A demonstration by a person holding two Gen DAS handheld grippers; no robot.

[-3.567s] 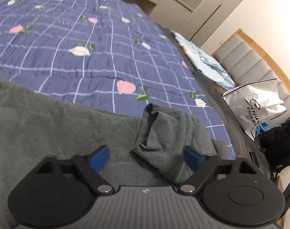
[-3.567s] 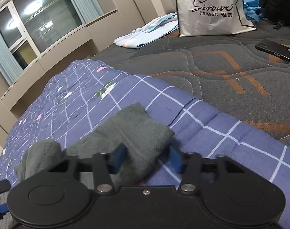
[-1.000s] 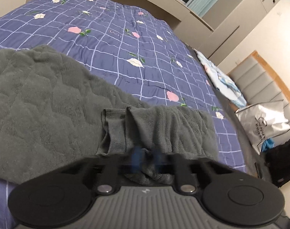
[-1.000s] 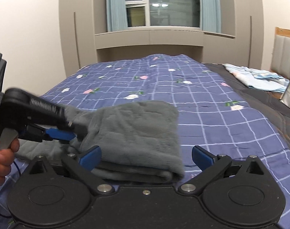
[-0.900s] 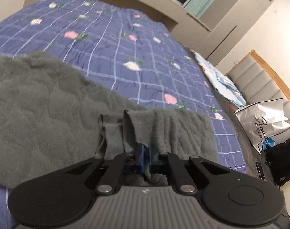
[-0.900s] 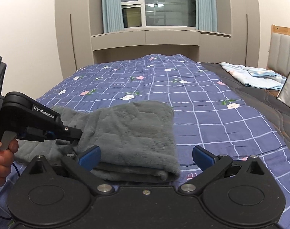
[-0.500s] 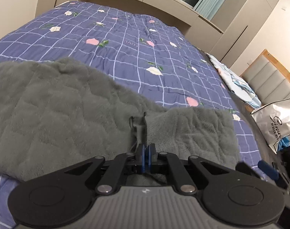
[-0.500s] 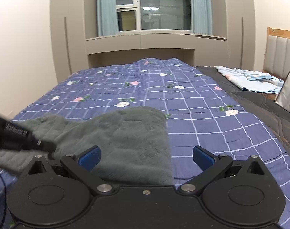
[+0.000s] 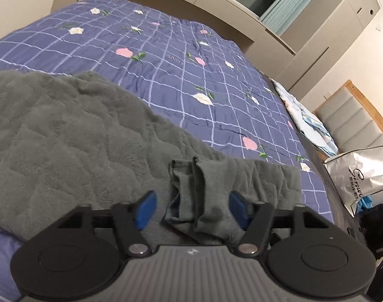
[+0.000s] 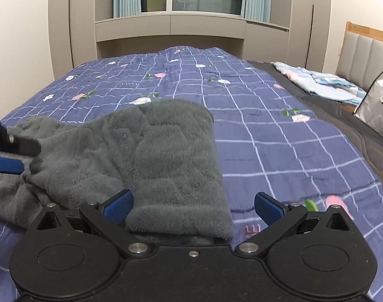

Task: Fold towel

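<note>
A grey plush towel [image 9: 65, 136] lies on the blue checked bedspread [image 9: 166, 58], partly folded over itself. In the left wrist view a bunched, pleated corner [image 9: 199, 196] of it sits between the blue pads of my left gripper [image 9: 192, 210], which stands open around the cloth without pinching it. In the right wrist view the folded towel [image 10: 166, 156] lies flat, its near edge between the fingers of my right gripper [image 10: 192, 205], open wide just above it. The left gripper [image 10: 7, 153] shows at that view's left edge, beside the towel's rumpled end.
The bed runs back to a window alcove with cabinets [image 10: 171, 27]. Light blue folded clothes [image 10: 322, 83] lie on the dark mattress at the right, next to a silver shopping bag [image 9: 360, 176] and a padded headboard [image 10: 365, 50]. A dark bag [image 9: 378, 216] sits near the shopping bag.
My left gripper, shut on the towel's bunched corner half a second ago, has opened and let it drop. The right gripper stays open and has moved slightly closer over the fold.
</note>
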